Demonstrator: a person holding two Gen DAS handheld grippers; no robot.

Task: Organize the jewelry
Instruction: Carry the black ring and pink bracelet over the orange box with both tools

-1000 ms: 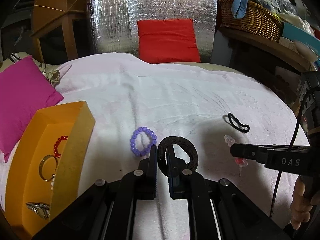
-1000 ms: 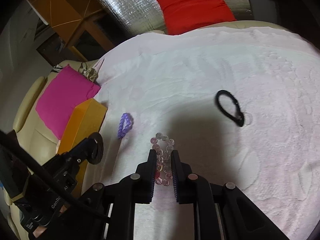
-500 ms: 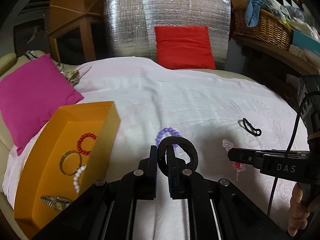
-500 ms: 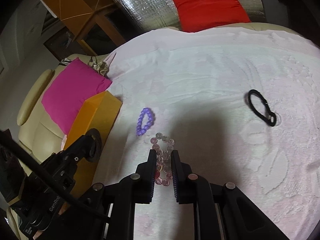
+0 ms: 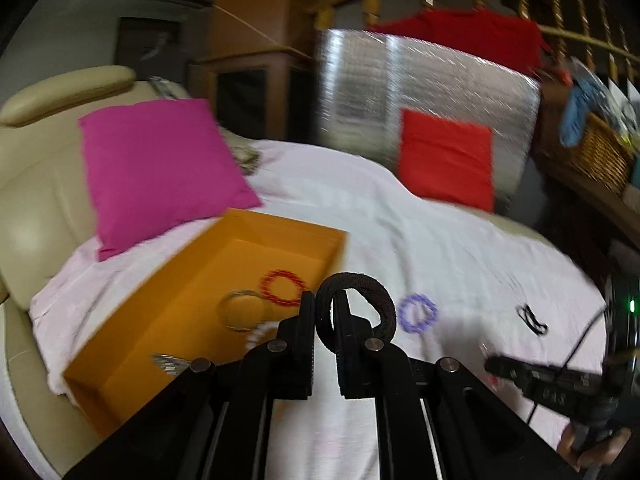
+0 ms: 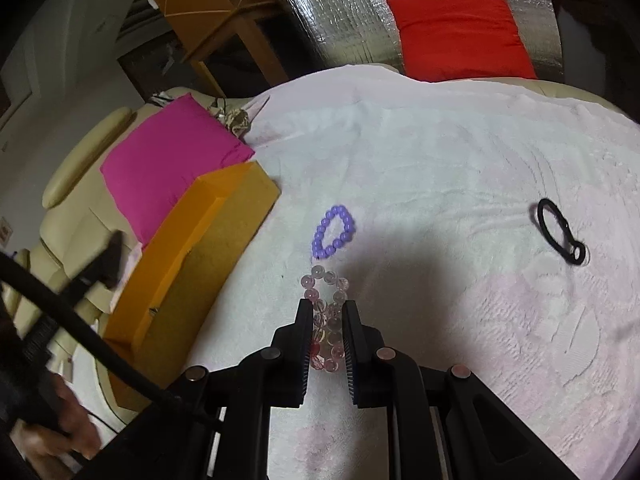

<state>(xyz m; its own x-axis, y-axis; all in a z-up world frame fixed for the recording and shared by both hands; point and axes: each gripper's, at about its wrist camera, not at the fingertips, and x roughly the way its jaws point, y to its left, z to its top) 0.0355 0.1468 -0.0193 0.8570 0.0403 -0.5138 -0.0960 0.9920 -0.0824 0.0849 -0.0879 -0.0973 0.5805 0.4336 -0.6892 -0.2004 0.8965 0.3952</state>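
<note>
My left gripper [image 5: 323,300] is shut on a thick black hair tie [image 5: 372,296], held above the white cloth beside the orange box [image 5: 168,316]. Inside the box lie a red bead bracelet [image 5: 282,287], a metal ring [image 5: 240,312], white beads and a silver piece. My right gripper [image 6: 327,307] is shut on a clear pink bead bracelet [image 6: 325,280], just above the cloth. A purple bead bracelet [image 6: 334,232] [image 5: 419,313] lies on the cloth ahead of it. A thin black hair tie [image 6: 558,232] [image 5: 532,320] rests farther right.
A magenta cushion [image 5: 160,168] lies behind the orange box on a cream sofa [image 5: 36,184]. A red cushion [image 6: 460,32] leans on a silver foil panel [image 5: 420,84] at the back. A wicker basket [image 5: 596,156] stands at far right. A hand [image 6: 60,424] grips the left tool.
The left gripper has swung left and up with the black hair tie, bringing the orange box's inside into full view. The right gripper has drifted a little left with the pink bracelet.
</note>
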